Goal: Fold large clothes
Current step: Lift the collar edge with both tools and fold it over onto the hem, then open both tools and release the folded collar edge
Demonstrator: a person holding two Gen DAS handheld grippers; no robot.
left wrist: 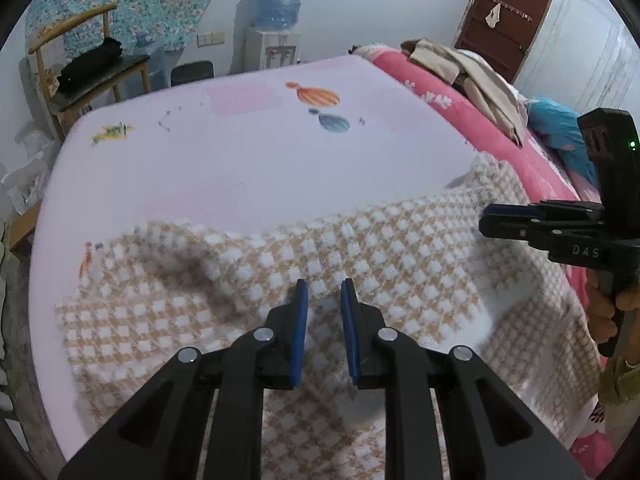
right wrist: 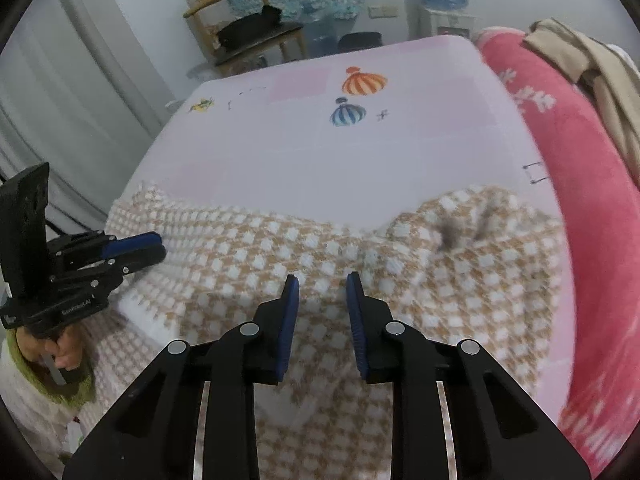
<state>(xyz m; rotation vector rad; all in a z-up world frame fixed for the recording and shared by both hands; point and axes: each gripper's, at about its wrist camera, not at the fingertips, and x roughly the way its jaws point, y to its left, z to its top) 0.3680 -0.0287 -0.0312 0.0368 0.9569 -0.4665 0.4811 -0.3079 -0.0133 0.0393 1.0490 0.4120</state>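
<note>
Checkered clothes [left wrist: 400,240] lie rumpled on the pink bed [left wrist: 240,160]. Left gripper [left wrist: 324,286] and right gripper [right wrist: 322,280] hang above, jaws slightly apart, holding nothing.

Bare pink sheet [left wrist: 248,160] fills frame centre & upper left: free room. Checked garment [left wrist: 360,240] covers bottom. Red blanket [right wrist: 580,160] w/ beige clothes [left wrist: 472,76] blocks right edge. Chair [left wrist: 80,64], water dispenser [left wrist: 276,28] at top, off the bed.

Black tongs [left wrist: 324,286], blue pads [left wrist: 301,332], silver rivets, green cuff [right wrist: 24,372]
</note>
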